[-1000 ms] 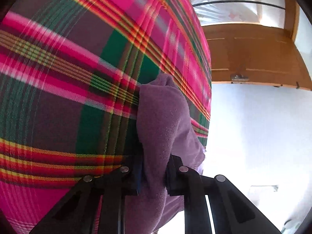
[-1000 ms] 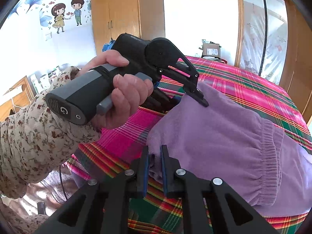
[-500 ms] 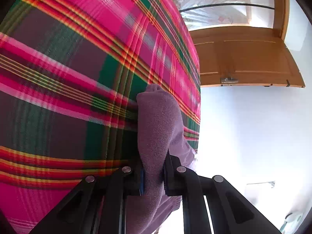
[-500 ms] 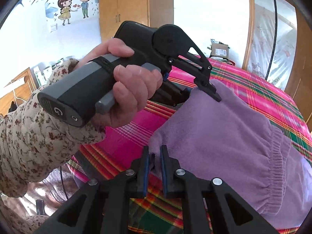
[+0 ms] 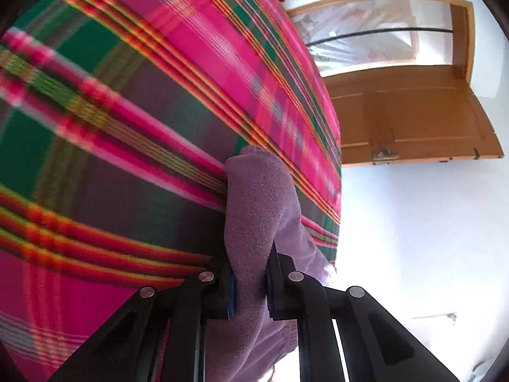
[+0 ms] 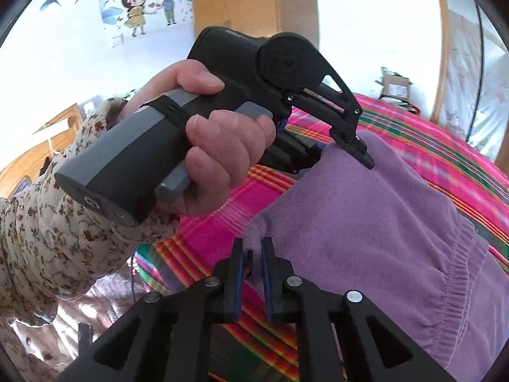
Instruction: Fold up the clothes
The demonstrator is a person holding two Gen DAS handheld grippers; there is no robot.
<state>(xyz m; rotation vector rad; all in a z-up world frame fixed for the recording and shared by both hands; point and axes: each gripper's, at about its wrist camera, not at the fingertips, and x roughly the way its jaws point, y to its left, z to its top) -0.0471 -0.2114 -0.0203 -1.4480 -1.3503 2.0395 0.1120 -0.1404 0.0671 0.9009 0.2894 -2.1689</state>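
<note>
Purple garment [image 6: 375, 222] on plaid bedspread [image 5: 127, 127]; left gripper [image 5: 249, 289] jaws clamped on its edge, right gripper [image 6: 253, 273] jaws pinching near corner.

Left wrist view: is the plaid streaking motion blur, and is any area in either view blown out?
Left wrist view: the pink-and-green plaid bedspread is smeared, while the purple fleece garment in the left gripper stays sharp; the white wall at right is blown out. Right wrist view: sharp, but the wall at upper left is overexposed, with fisheye bending at the edges.
</note>
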